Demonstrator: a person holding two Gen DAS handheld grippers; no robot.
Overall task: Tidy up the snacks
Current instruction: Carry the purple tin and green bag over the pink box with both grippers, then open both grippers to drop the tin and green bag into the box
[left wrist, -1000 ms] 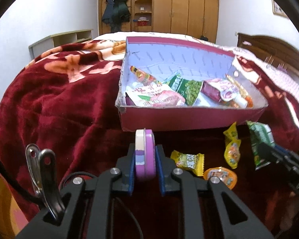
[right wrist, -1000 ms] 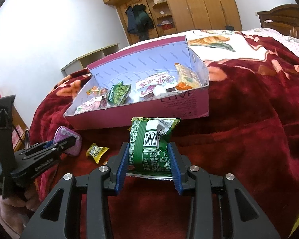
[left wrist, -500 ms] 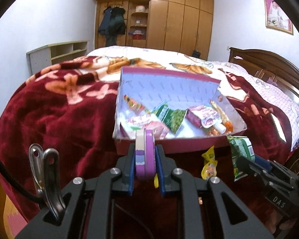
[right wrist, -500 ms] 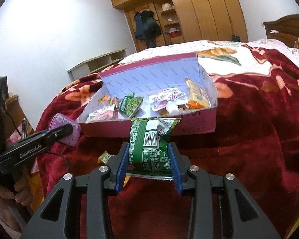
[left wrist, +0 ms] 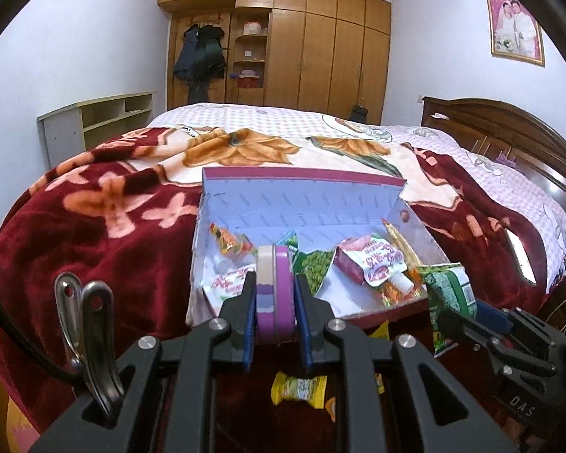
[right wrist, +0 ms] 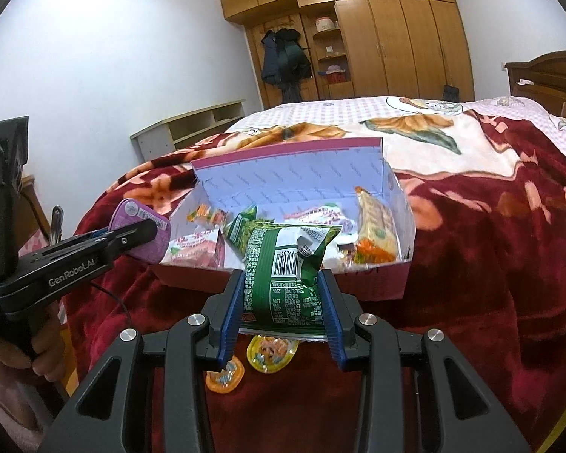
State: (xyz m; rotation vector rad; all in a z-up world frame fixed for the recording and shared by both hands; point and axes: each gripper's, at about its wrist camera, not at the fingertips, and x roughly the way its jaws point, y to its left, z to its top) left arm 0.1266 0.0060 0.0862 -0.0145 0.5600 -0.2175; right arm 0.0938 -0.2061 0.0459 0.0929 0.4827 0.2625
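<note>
purple tin (left wrist: 274, 294), green barcoded packet (right wrist: 285, 278)

"genrobot.ai" on left gripper (right wrist: 132, 239) side; "das" on right gripper (left wrist: 468, 321) body; packet print unreadable

Black plastic left gripper (left wrist: 274, 315), blue-padded fingers (left wrist: 249, 324), silver screws, white GenRobot.AI lettering, black cable
</note>
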